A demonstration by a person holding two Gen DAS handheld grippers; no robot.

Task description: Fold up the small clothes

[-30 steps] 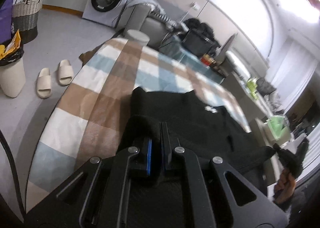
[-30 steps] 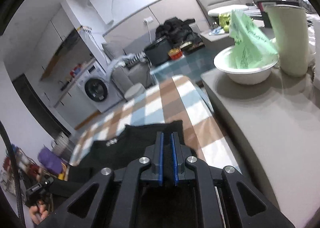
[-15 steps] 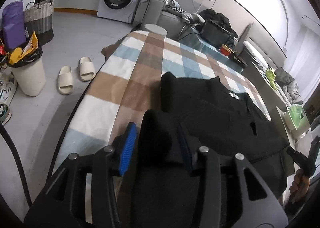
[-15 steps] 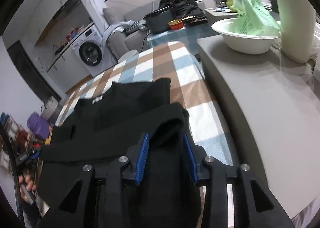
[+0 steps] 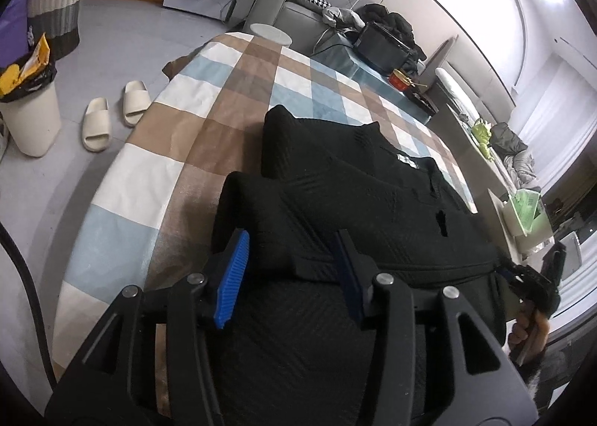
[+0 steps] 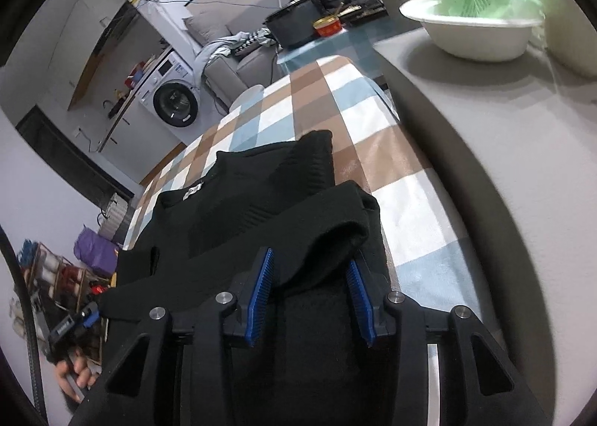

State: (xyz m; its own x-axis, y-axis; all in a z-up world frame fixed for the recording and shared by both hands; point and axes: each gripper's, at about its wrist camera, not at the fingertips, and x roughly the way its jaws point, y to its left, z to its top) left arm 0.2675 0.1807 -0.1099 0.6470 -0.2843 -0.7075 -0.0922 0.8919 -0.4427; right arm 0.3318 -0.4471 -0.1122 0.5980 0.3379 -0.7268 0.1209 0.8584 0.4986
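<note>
Status: 1 black knitted sweater (image 5: 373, 194) lies on the table covered by a brown, blue and white checked cloth (image 5: 209, 105), collar and label at the far end. Its near hem has been brought up over the body, forming 1 lengthwise fold; the folded edge sits as a rolled ridge just ahead of both tools. The fold looks loose and uneven, not pressed flat. In my judgement 1 fold is laid and the sleeves and at least 1 further fold remain.

Left gripper (image 5: 291, 269): jaws have just been opening and now stand apart. The blue ribbed pads (image 5: 233, 276) flank the ridge of knit; fabric lies between them, but the pads do not press on it. The tool points steeply down toward the table, at the sweater's left corner.

Right gripper (image 6: 309, 284): jaws have likewise just been opening and stand apart, with the rolled edge of the sweater between them, unclamped. It points down at a similar slant, at the right corner.

A hand (image 6: 72, 373) on the left tool's handle shows at the right-wrist view's lower left.
</note>
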